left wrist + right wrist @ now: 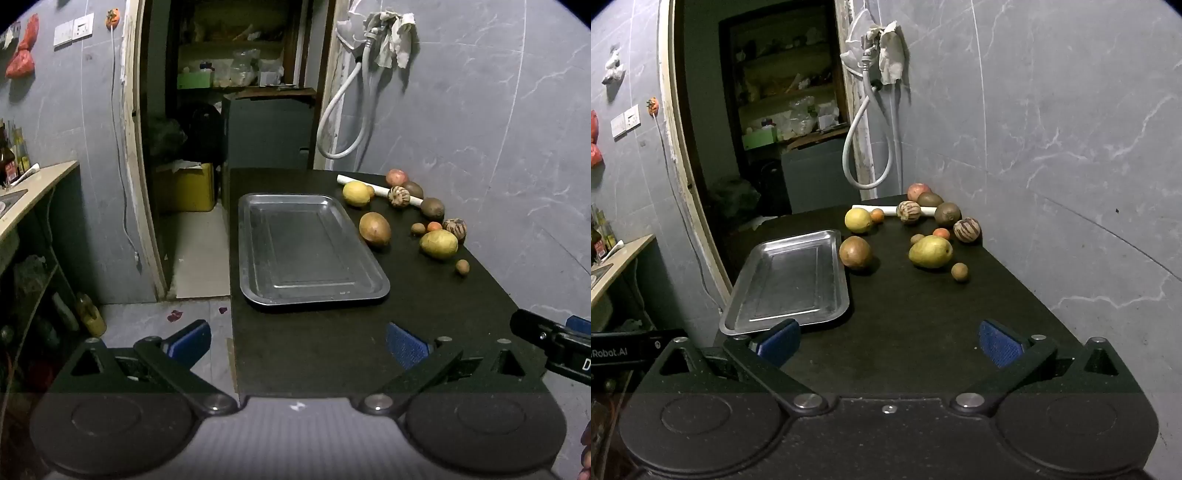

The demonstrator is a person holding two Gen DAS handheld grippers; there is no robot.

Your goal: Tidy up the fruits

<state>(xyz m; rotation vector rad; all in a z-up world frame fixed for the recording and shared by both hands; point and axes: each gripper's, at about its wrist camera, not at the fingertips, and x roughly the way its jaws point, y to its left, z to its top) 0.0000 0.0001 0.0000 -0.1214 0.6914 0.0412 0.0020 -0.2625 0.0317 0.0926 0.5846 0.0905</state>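
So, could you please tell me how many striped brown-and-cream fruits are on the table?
2. One striped fruit lies against the white tube near the far end; the other striped fruit sits nearer the wall, right of the small orange fruit. None seem hidden.

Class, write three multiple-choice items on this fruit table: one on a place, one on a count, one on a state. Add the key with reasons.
1. Where does the tray lie relative to the fruit?
A left
B right
C under it

2. How many striped fruits are there?
A none
B two
C five

3. How is the right gripper?
A shut on a fruit
B open, holding nothing
C shut on the tray

Key: A, the fruit sits toward the wall, right of the tray; B, one lies by the white tube, one nearer; B, its blue fingers stand wide apart.
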